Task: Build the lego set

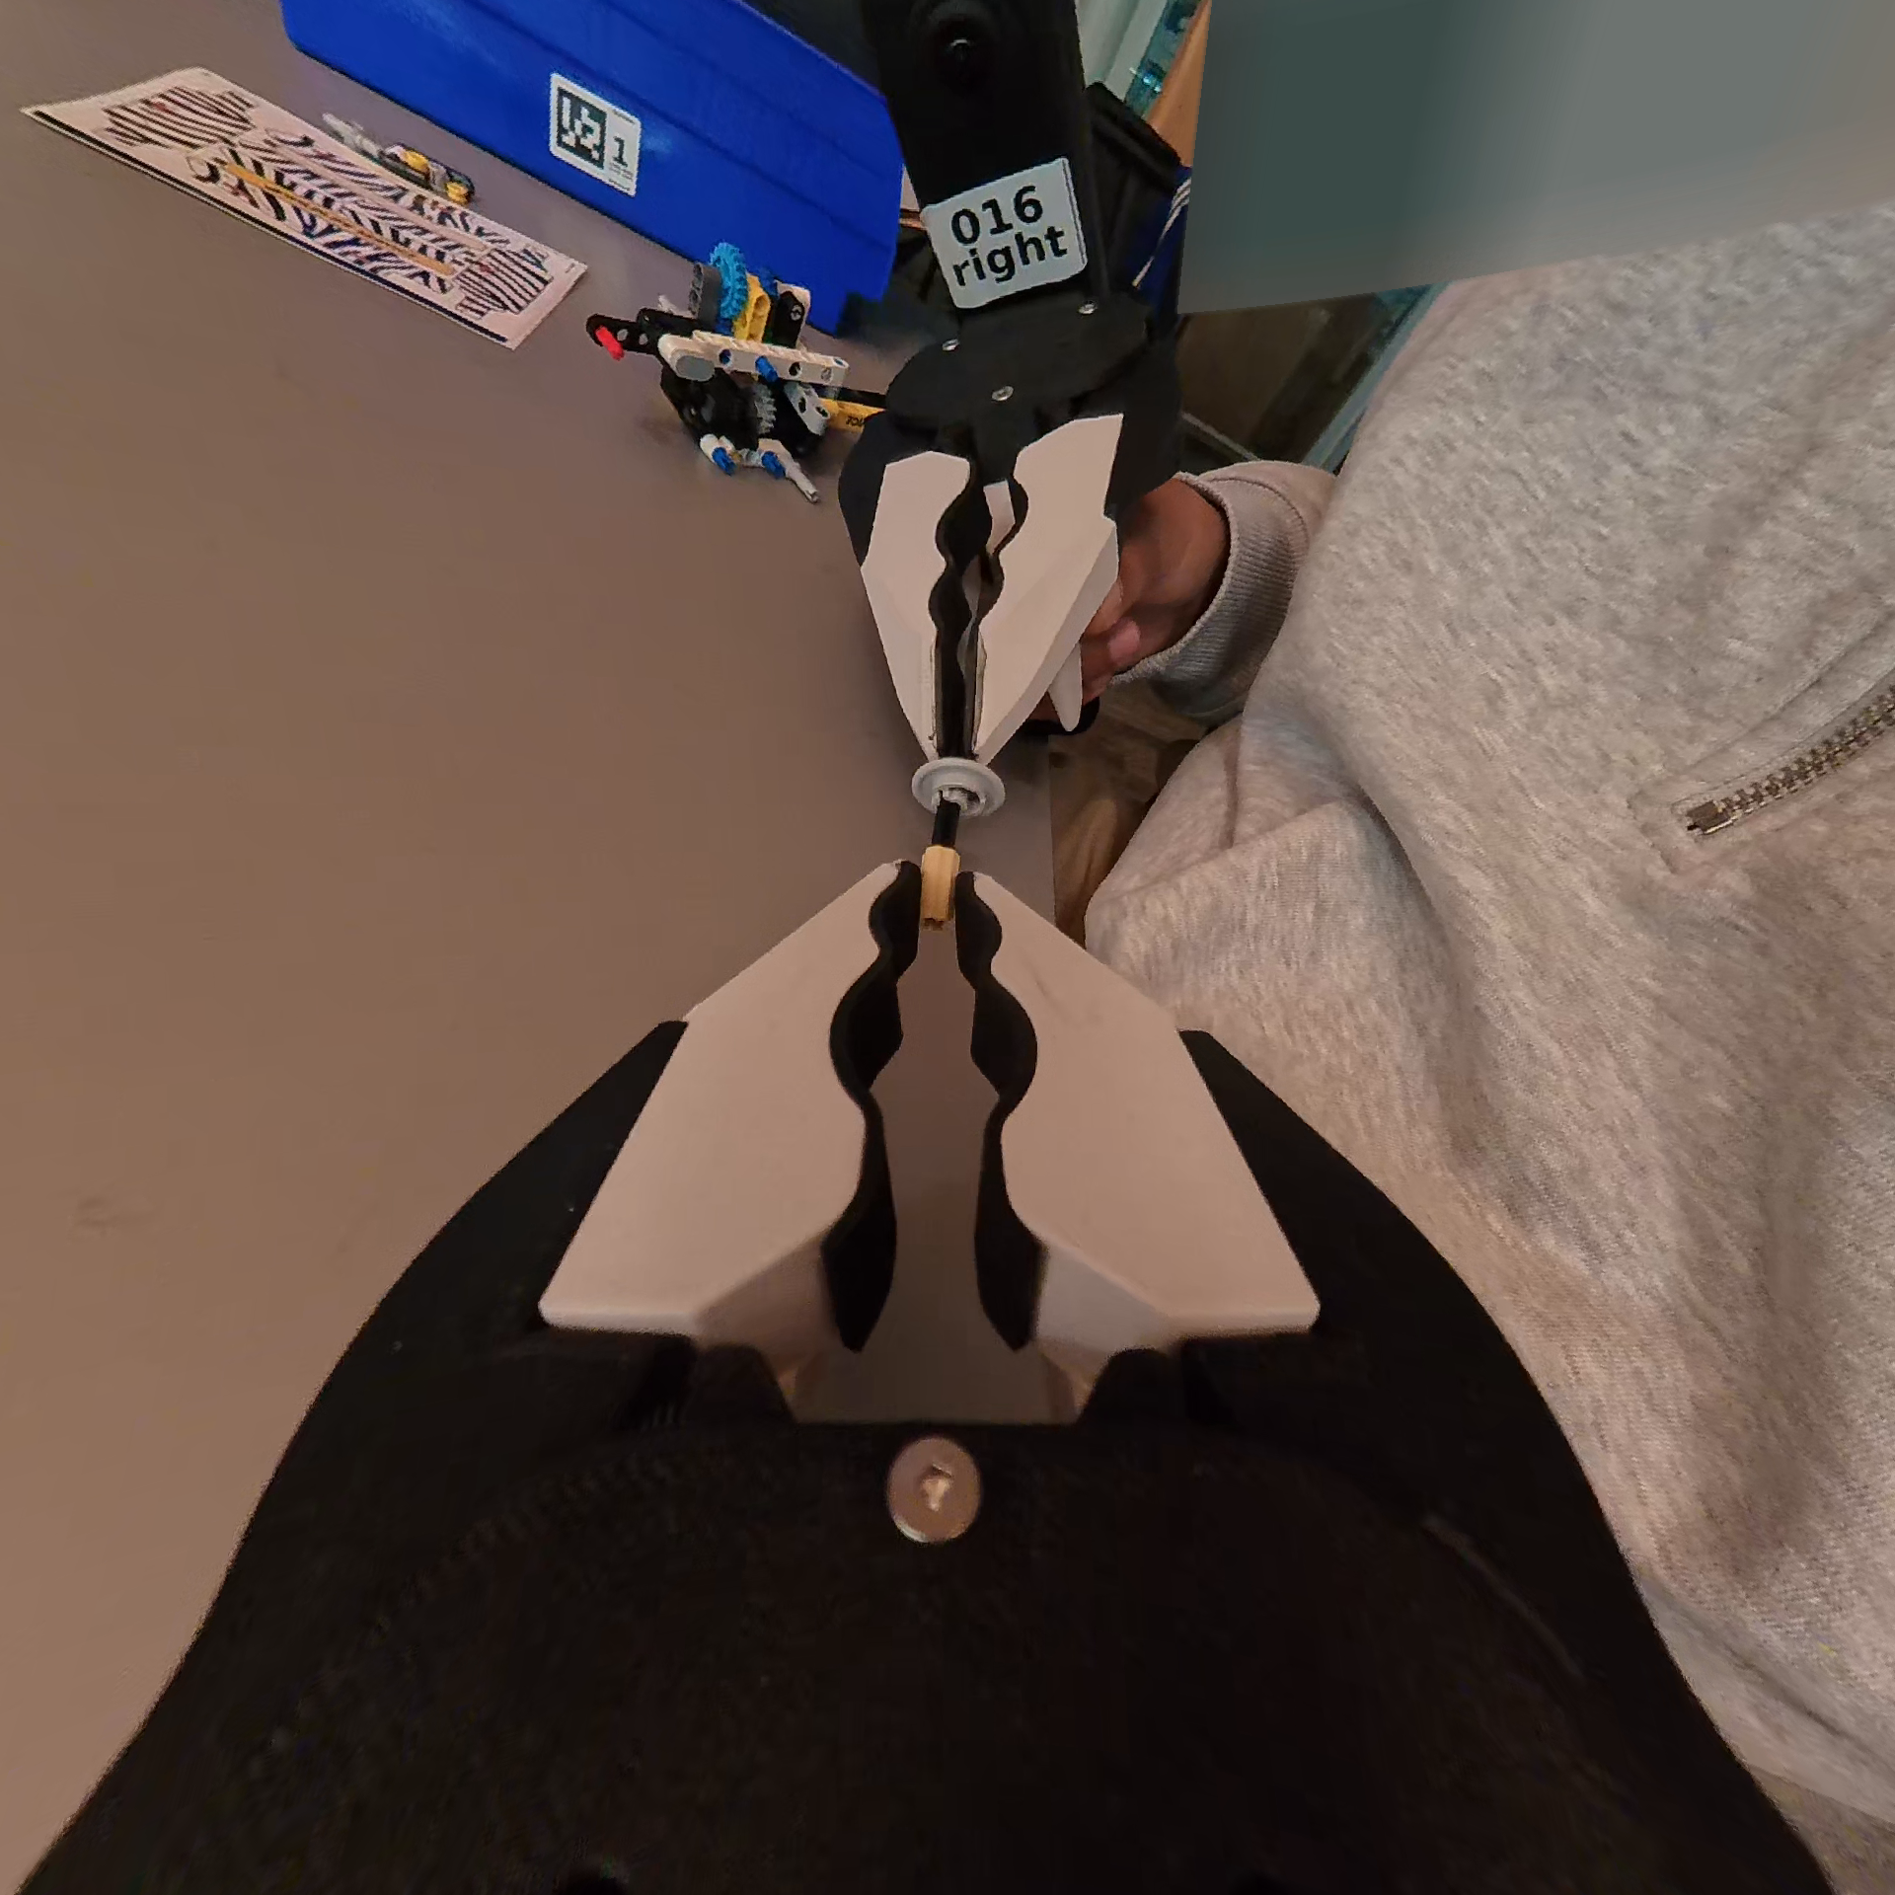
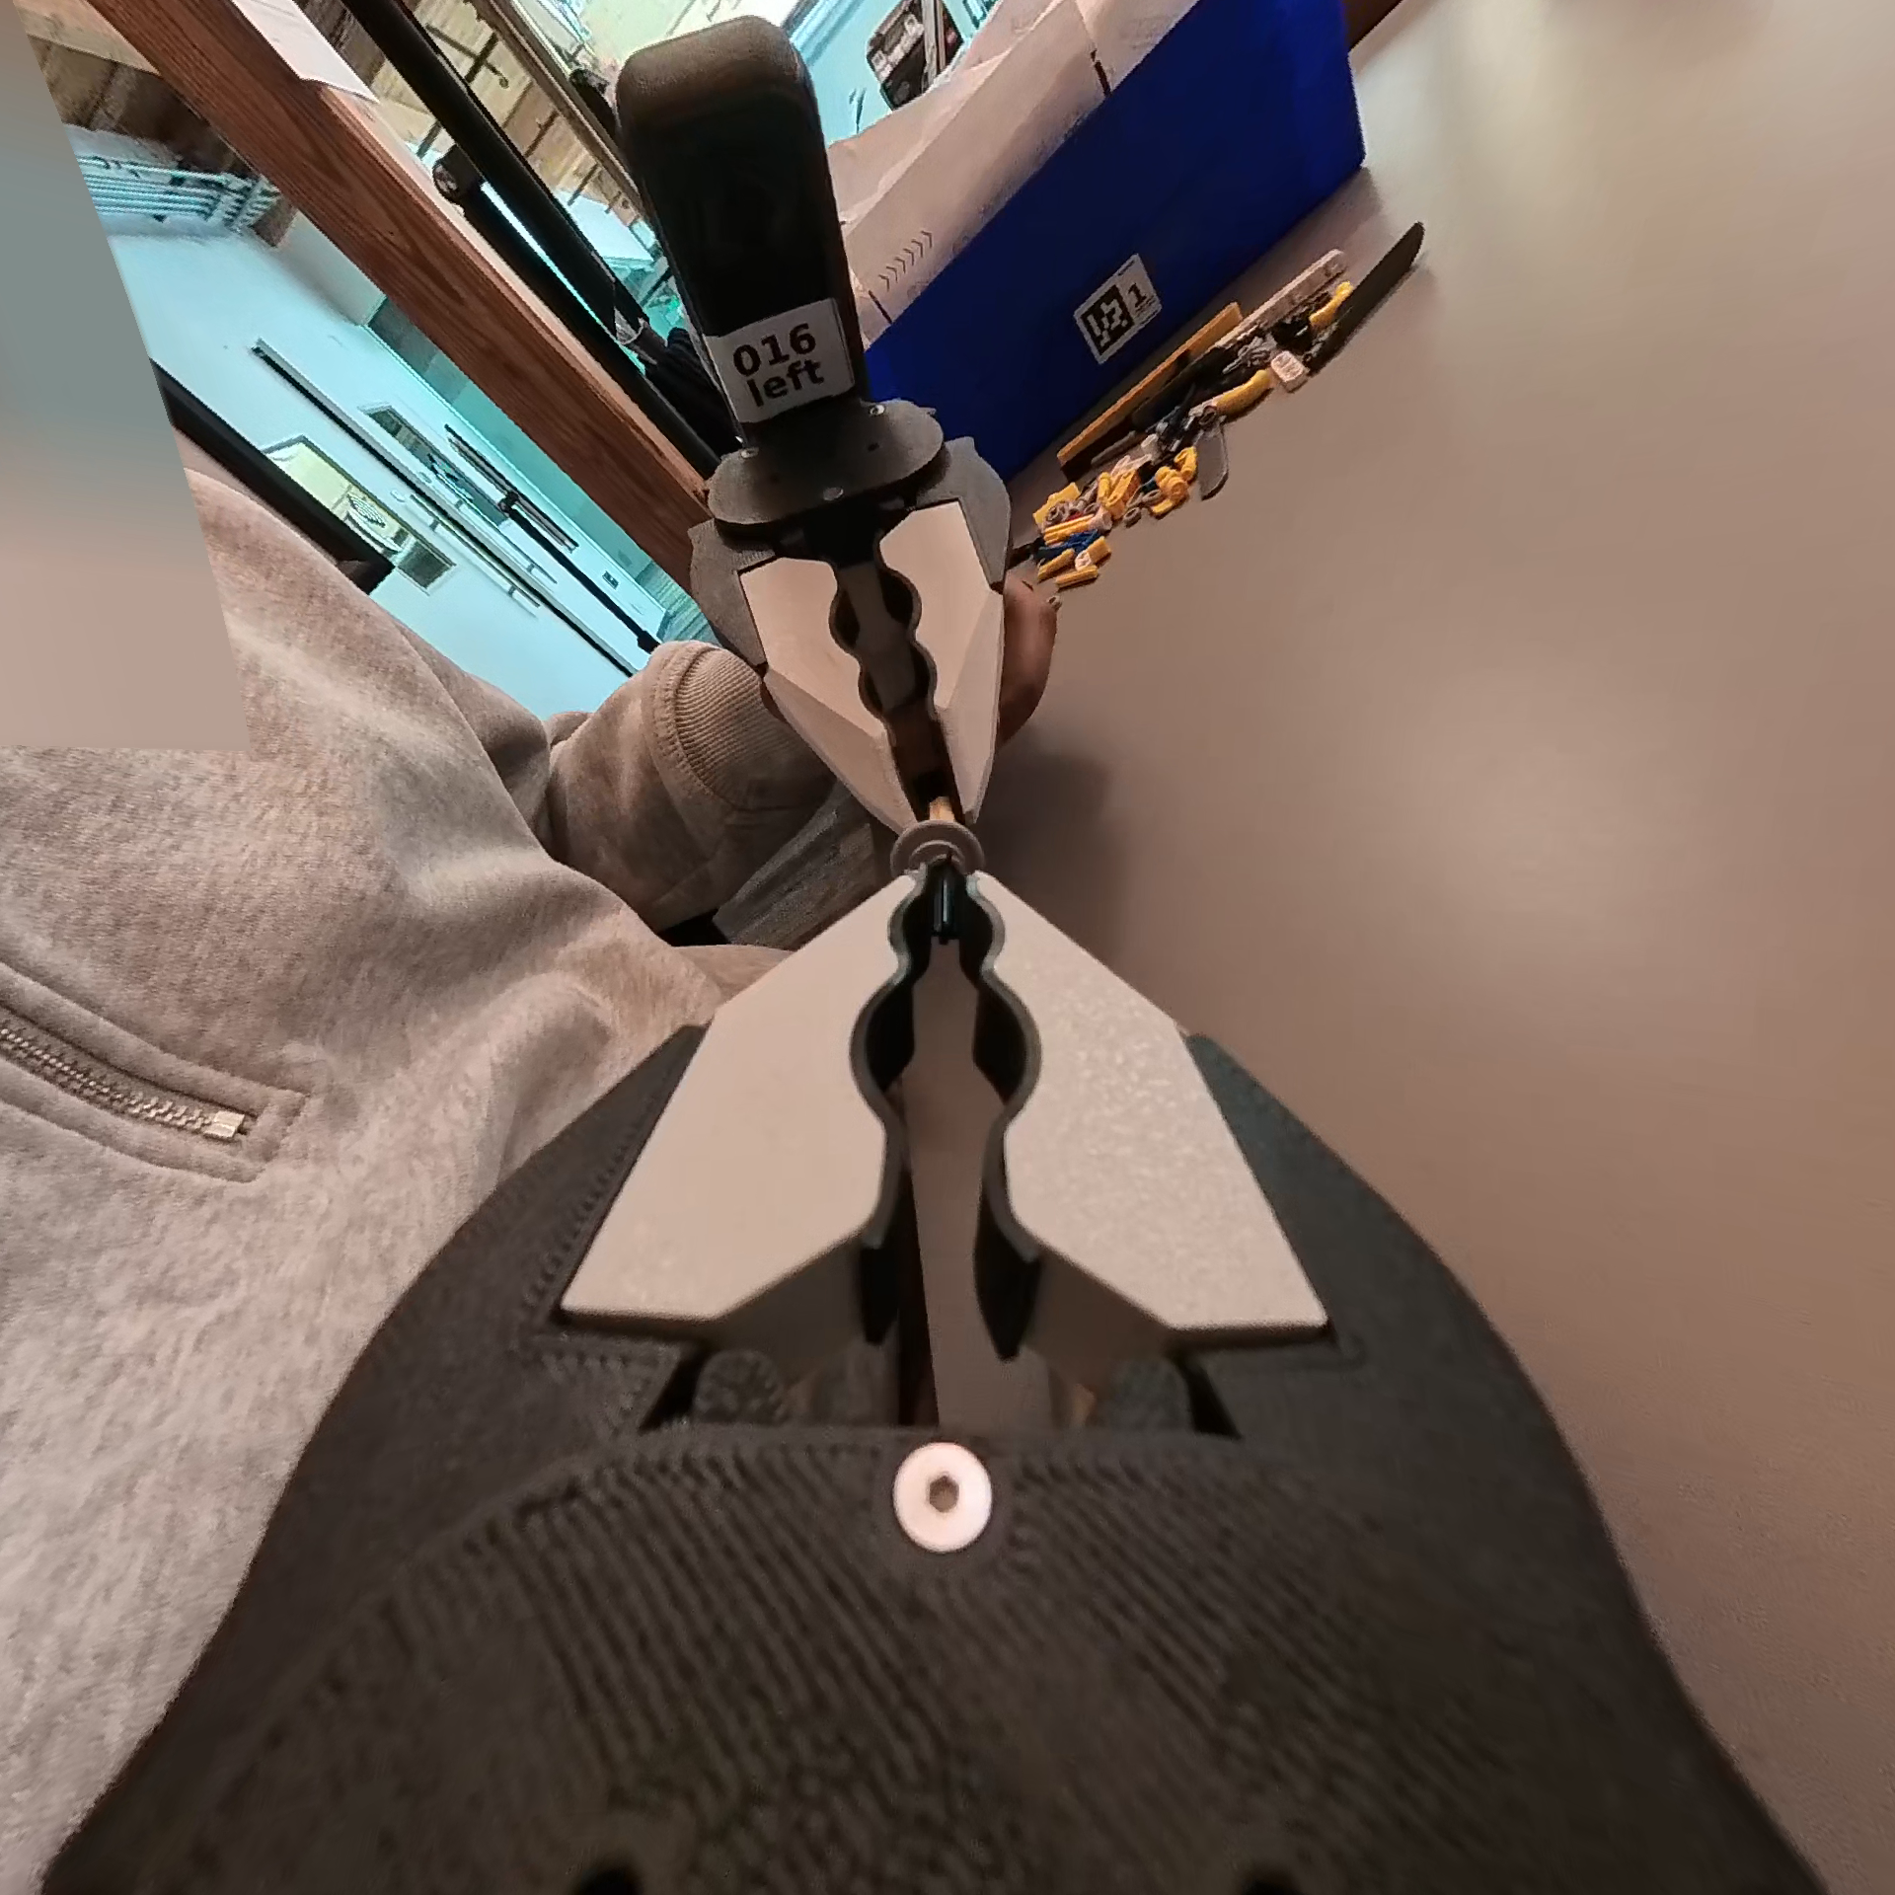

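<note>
Facing tip to tip past the table [image 1: 359, 820] edge, two grippers share one black axle [image 1: 944, 827]. The left gripper [image 1: 937, 890] is clamped on one tan bush [image 1: 937, 888] at the axle's end; the right gripper [image 2: 941, 902] is clamped on the axle, one grey disc [image 1: 958, 789] between them. One part-built model [image 1: 743, 379], one sticker sheet [image 1: 308, 200] and one blue bin [image 1: 656, 113] sit well apart across bare tabletop.

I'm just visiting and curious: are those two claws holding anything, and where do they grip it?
Yes. The right claw pinches a black axle carrying a grey disc; the left claw grips the tan bush on its other end.
</note>
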